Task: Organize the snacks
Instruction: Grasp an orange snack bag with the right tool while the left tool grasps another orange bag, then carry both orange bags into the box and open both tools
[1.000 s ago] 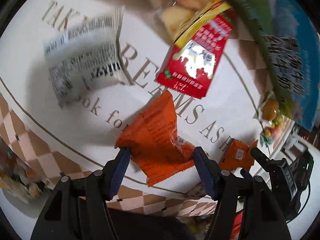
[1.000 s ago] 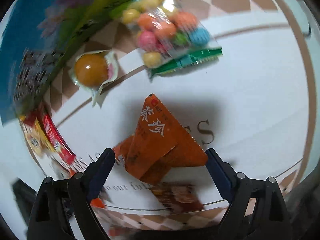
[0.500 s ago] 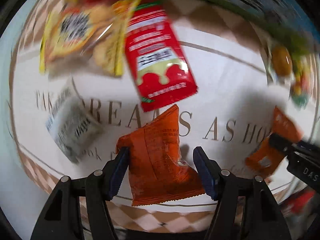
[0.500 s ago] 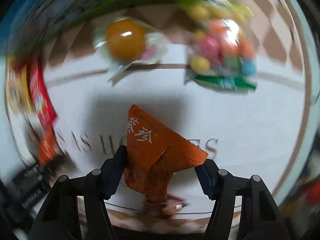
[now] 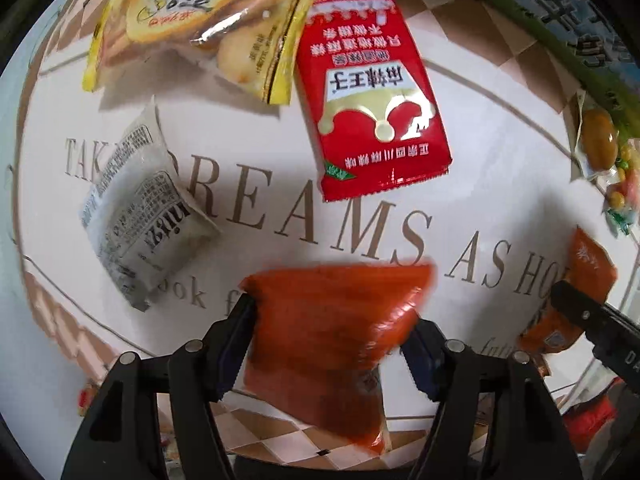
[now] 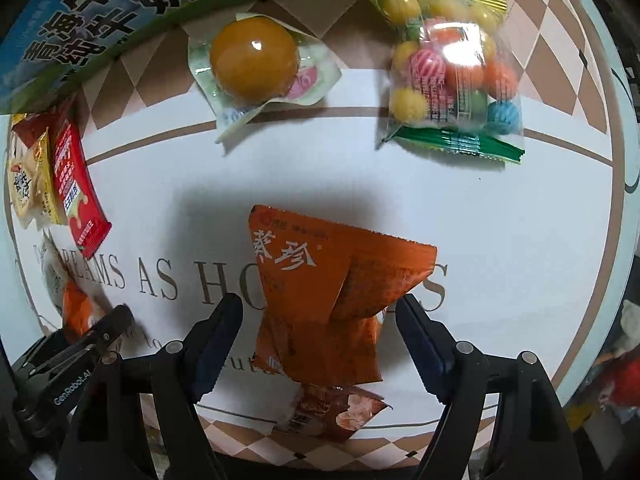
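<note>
An orange snack packet [image 5: 332,340], blurred, hangs between the fingers of my left gripper [image 5: 330,320]. Those jaws are opening and the packet is slipping between the pads. A second orange packet [image 6: 320,280] with white characters rests on the white table [image 6: 520,220] between the fingers of my right gripper [image 6: 318,308]. These jaws are opening too, and a gap shows at the left pad. Part of this packet lies over a brown packet [image 6: 332,412]. Both grippers point down at the table, side by side.
A red sachet [image 5: 372,92], a yellow biscuit bag [image 5: 192,12] and a grey-white packet [image 5: 140,216] lie beyond my left gripper. Past my right gripper lie an orange jelly ball [image 6: 254,64] and a bag of coloured candy balls [image 6: 448,64]. A blue-green carton [image 6: 92,12] lines the far edge.
Both wrists rolled, so the table turned in view. The left jaws widened a little and their packet shifted and blurred. The right jaws narrowed onto their packet, then widened off it.
</note>
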Demonstrator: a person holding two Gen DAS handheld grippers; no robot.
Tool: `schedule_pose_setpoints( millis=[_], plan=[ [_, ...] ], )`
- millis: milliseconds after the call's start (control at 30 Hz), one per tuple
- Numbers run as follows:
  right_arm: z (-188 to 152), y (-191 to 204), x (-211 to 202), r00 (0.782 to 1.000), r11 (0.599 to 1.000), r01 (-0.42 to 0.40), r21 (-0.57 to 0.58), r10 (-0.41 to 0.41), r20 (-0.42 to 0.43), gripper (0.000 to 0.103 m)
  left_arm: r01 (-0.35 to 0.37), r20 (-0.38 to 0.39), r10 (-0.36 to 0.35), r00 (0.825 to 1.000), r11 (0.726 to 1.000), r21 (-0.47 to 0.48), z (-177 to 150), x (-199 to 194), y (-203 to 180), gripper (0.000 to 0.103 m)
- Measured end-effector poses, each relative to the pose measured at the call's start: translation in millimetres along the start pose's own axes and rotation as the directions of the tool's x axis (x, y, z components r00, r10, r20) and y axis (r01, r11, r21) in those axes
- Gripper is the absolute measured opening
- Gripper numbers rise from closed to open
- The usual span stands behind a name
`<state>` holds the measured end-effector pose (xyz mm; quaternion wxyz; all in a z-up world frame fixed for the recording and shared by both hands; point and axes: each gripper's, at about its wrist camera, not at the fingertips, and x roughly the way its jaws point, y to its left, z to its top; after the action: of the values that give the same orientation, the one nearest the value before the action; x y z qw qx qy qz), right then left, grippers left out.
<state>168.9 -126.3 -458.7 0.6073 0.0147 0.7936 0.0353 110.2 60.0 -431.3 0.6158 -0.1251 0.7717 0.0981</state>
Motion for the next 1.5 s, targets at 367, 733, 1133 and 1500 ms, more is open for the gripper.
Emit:
schedule_pose_setpoints(
  millis=[367, 733, 1133, 1500],
  plan=[
    [-24, -12, 2, 0.999, 1.0, -0.012, 0.013, 0.012, 0.043, 0.054, 0.003, 0.055, -0.006, 0.998, 0.999, 0.051, -1, -16, -1, 0.048],
    [-29, -18, -83, 0.972, 0.98, -0.193, -0.042, 0.197, 0.126, 0.047, 0.133, 0.197, -0.16, 0.967, 0.98, 0.145, -3, -124, -22, 0.047],
    [38, 37, -217, 0.887, 0.945, -0.295, -0.143, 0.326, 0.326, 0.047, 0.116, 0.358, -0.185, 0.915, 0.972, 0.205, 102, -250, -37, 0.047],
    [138, 87, -189, 0.911, 0.966, -0.231, -0.115, 0.256, 0.324, 0.047, 0.088, 0.206, -0.12, 0.971, 0.983, 0.159, 215, -206, -27, 0.048]
  ],
)
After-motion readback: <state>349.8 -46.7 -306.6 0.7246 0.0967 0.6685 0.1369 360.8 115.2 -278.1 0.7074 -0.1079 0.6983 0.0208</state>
